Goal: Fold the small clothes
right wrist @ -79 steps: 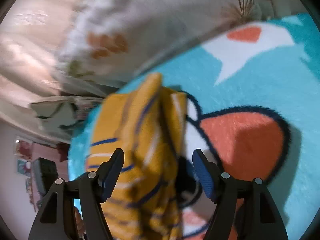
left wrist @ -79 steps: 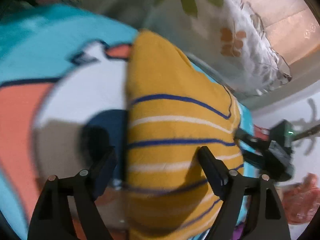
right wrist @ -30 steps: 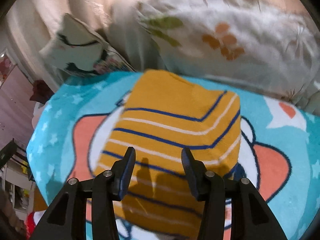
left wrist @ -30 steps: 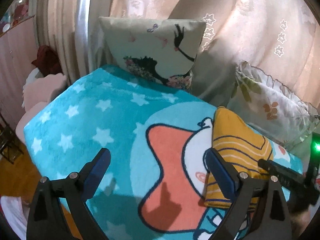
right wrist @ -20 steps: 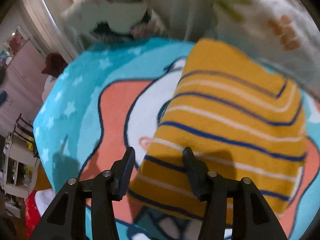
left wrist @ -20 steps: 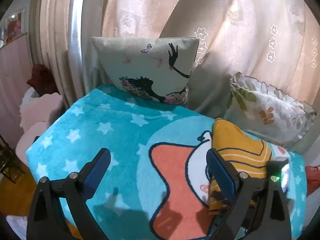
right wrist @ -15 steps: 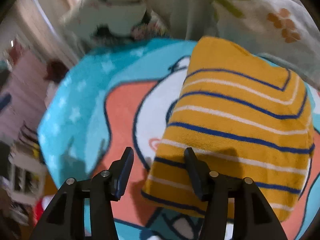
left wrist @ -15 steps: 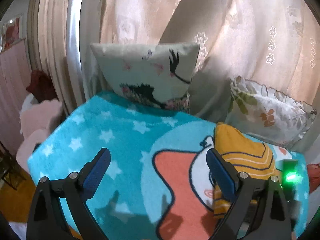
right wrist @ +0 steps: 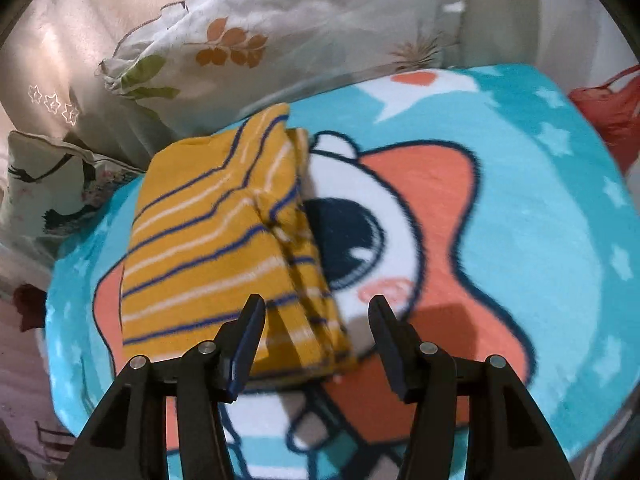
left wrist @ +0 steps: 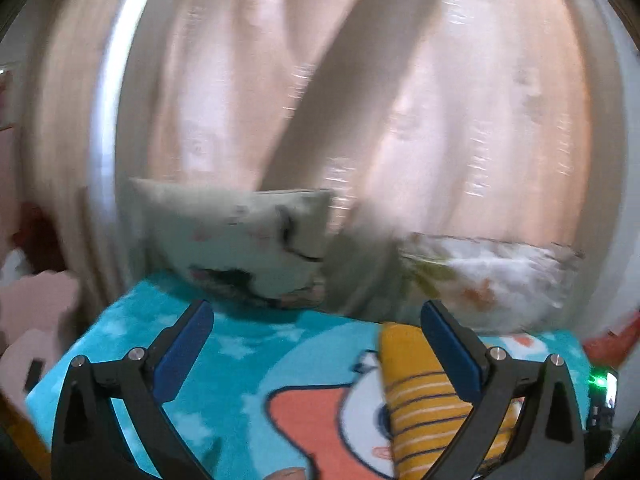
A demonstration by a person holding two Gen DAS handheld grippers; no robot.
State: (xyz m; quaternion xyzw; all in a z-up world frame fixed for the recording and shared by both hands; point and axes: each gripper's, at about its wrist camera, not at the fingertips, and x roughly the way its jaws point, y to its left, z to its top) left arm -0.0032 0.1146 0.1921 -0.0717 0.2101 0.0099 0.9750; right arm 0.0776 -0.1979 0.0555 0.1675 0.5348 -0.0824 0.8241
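A folded yellow garment [right wrist: 212, 240] with blue and white stripes lies flat on the teal cartoon blanket [right wrist: 540, 240]. My right gripper [right wrist: 316, 308] hangs open just above the garment's near right corner, and its pads are not pressing the cloth. In the left wrist view, which is blurred, the garment [left wrist: 420, 392] shows low on the right, behind the right finger. My left gripper [left wrist: 316, 320] is lifted off the blanket [left wrist: 240, 352]. Its jaws are opening wide with nothing between them. The other gripper's body [left wrist: 600, 388], with a green light, sits at the far right edge.
A leaf-print pillow [right wrist: 280, 32] and a pillow with a dark figure print [right wrist: 48, 184] lean against the curtain [left wrist: 360, 100] behind the blanket. A red object [right wrist: 612, 112] lies past the blanket's right edge. The blanket drops off at its near and left edges.
The left gripper has risen and tilted up, so curtain fills its view and the blanket has sunk low. The right gripper has swung sideways and rolled; the garment now lies to its left.
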